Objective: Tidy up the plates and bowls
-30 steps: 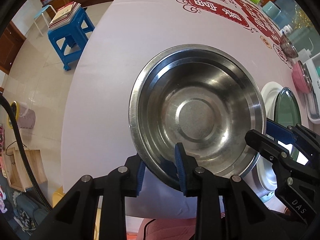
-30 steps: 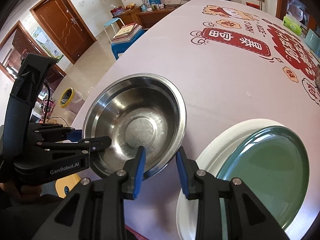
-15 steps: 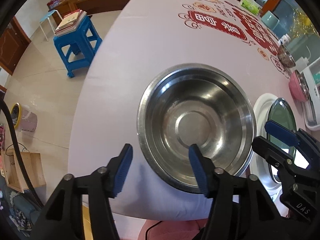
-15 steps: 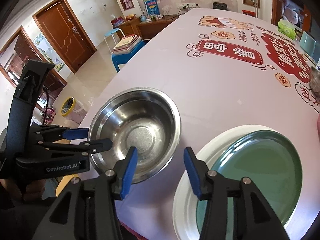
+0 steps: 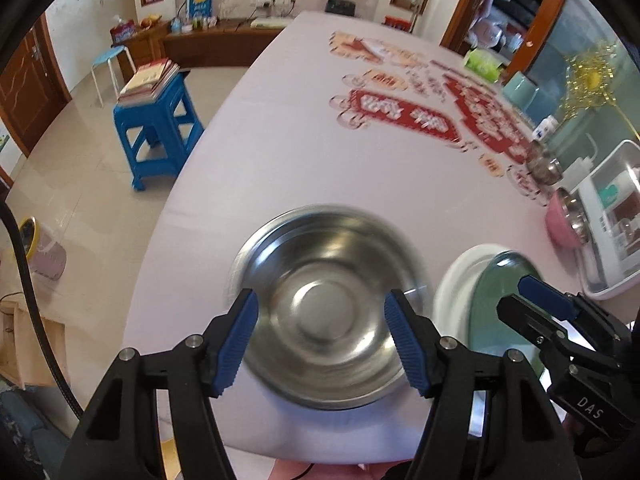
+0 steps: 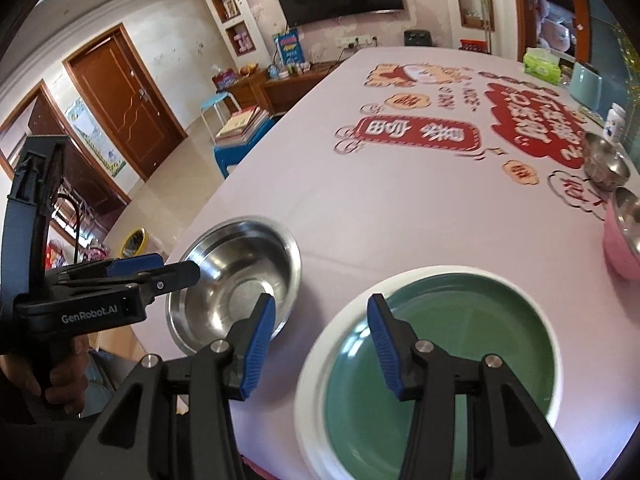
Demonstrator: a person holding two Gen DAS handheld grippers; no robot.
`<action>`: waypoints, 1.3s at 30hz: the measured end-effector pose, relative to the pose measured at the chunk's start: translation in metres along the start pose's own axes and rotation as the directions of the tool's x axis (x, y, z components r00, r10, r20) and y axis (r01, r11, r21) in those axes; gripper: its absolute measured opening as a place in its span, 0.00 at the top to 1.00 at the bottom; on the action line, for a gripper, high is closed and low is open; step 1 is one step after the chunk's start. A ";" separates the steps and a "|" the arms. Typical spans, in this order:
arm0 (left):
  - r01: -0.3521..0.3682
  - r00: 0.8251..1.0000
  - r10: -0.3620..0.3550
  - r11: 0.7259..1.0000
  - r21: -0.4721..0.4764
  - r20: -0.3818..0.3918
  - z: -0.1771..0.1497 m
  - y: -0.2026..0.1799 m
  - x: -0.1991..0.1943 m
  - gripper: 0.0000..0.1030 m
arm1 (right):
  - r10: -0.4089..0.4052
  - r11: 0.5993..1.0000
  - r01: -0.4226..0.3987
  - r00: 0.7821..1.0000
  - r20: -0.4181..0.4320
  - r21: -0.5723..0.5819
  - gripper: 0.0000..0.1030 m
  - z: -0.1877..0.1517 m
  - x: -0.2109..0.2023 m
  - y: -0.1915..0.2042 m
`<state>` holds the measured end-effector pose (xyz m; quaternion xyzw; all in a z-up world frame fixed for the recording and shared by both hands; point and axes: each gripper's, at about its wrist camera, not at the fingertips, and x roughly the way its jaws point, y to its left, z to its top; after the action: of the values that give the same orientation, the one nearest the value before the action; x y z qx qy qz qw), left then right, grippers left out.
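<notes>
**Both grippers let go and lift clear of the steel bowl**

A second ago the left gripper (image 5: 320,332) pinched the near rim of the steel bowl (image 5: 328,320), and the right gripper (image 6: 320,328) was narrower, at the bowl's other side. Now both sit higher and further back. The left jaws have just been opening and stand wide, nothing pressed between the pads; the bowl shows in the gap below them but is untouched. The right jaws have also just been opening, to a moderate spread, and hold nothing.

The bowl rests upright, mouth up, near the table (image 6: 400,216) edge closest to the person. Being round, it has no long axis. Just beside it on the right, apart from it, lies the green plate (image 6: 444,360), flat and face up on a white plate (image 6: 316,360). Further right sit a pink bowl (image 6: 620,248) and small steel bowls (image 6: 604,164).
</notes>
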<state>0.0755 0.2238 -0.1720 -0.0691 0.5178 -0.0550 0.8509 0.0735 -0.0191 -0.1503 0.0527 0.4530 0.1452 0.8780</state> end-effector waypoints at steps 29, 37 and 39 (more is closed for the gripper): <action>0.080 0.991 -0.087 0.994 0.077 0.098 0.015 -0.213 0.004 0.35 | -0.154 0.988 0.150 0.964 0.217 0.033 0.54 -0.003 -0.103 -0.177; 0.119 0.987 -0.128 0.989 0.088 0.094 0.013 -0.270 0.023 0.30 | -0.199 0.979 0.206 0.956 0.216 -0.009 0.53 -0.006 -0.113 -0.221; 0.128 0.987 -0.137 0.987 0.096 0.089 0.016 -0.283 0.028 0.30 | -0.210 0.975 0.220 0.954 0.213 -0.026 0.53 -0.007 -0.115 -0.231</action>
<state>0.0959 -0.0589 -0.1397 -0.0675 0.4677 -0.1316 0.8714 0.0525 -0.2745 -0.1163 -0.0037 0.3575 0.0536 0.9324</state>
